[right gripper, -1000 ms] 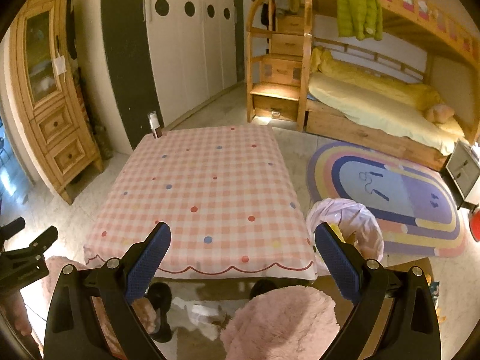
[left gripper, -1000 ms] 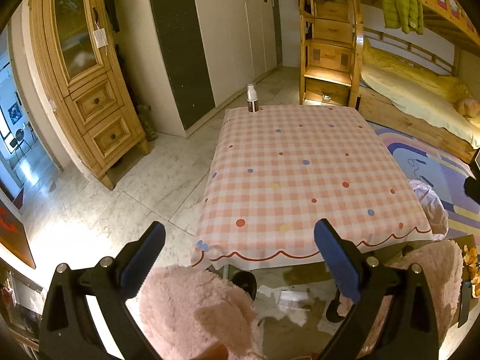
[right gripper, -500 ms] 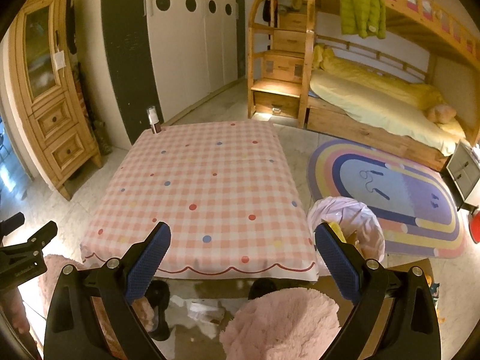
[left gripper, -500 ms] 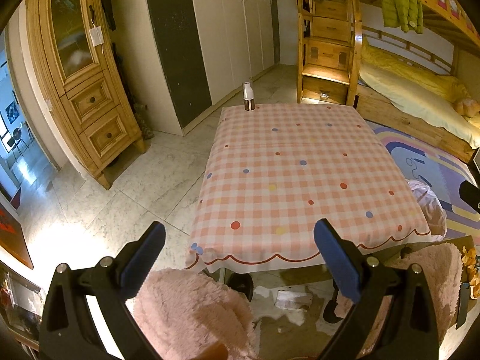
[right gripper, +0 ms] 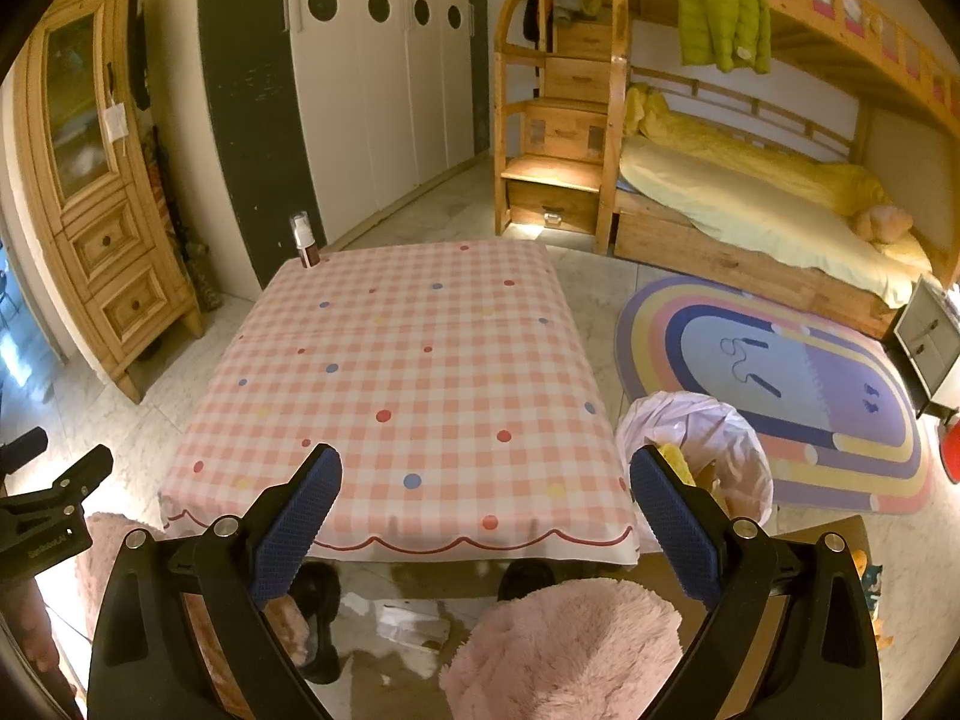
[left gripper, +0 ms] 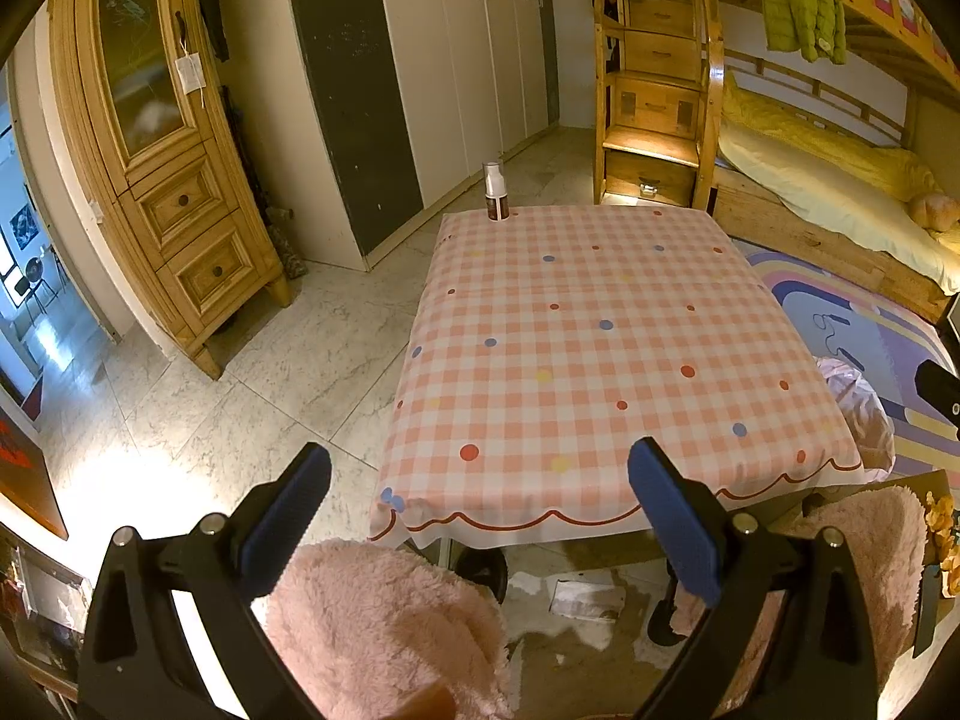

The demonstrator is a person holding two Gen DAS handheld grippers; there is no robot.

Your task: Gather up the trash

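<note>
Both the left gripper [left gripper: 480, 492] and right gripper [right gripper: 486, 492] hang wide open and empty above the table's [left gripper: 600, 360] near edge, while a bottle [left gripper: 495, 192] stands upright at its far left corner.

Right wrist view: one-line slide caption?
Open right gripper above checkered table, lone bottle at far corner, lined trash bin beside table.

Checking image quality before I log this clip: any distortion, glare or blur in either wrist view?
Left wrist view: strong fisheye bending of the cabinet, bright glare on the floor tiles, dark corner vignette. Right wrist view: same barrel distortion, glare patch near the bed steps; the checked tablecloth stays sharp in both.
</note>
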